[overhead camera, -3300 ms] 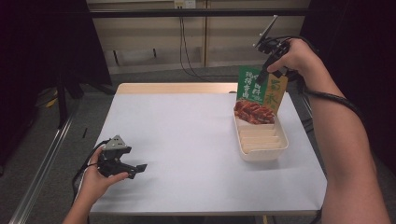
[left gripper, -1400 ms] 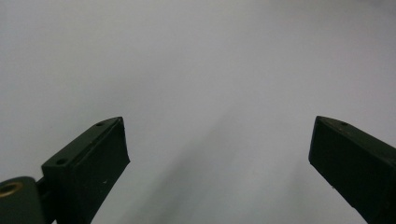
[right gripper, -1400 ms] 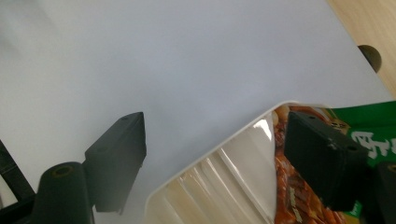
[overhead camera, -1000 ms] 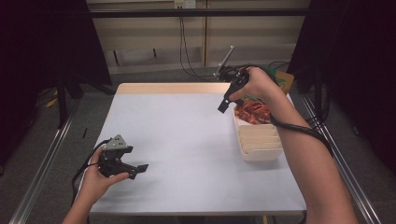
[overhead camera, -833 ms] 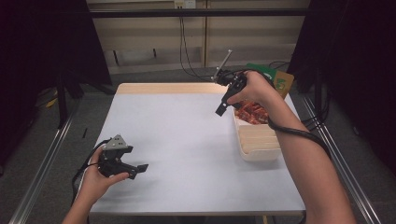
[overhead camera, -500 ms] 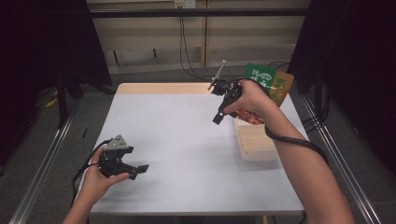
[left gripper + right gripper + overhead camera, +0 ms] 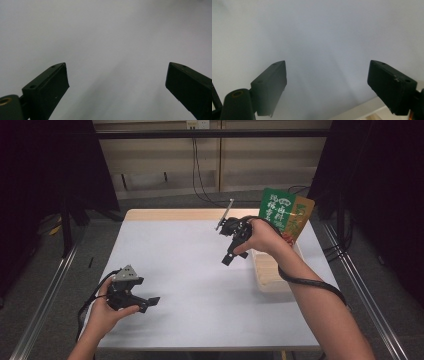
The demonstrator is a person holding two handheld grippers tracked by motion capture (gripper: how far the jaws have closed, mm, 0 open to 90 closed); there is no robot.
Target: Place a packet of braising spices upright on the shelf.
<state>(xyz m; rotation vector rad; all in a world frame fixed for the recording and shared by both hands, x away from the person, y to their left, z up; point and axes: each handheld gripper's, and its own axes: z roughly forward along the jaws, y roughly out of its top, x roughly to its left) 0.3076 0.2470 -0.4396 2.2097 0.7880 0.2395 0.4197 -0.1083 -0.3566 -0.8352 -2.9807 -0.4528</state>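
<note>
My right gripper (image 7: 229,256) hangs over the white table (image 7: 190,270), just left of the pale tray (image 7: 270,279), with its jaws pointing down. In the right gripper view its jaws (image 7: 327,72) stand wide open over bare table, and the tray's rim (image 7: 362,110) shows at the bottom right. A green and orange packet (image 7: 287,215) stands upright at the tray's far end, behind the hand. My left gripper (image 7: 149,303) rests low near the front left of the table. In the left gripper view its jaws (image 7: 117,72) are open with nothing between them.
The person's right forearm (image 7: 320,305) crosses the tray and hides much of it. Metal rails (image 7: 45,290) run along both sides of the table. Cables (image 7: 200,175) hang down the wall behind the far edge.
The right gripper has left the packet at the tray's far end and swung left and down, off the tray and over the table. The left gripper has stayed put.
</note>
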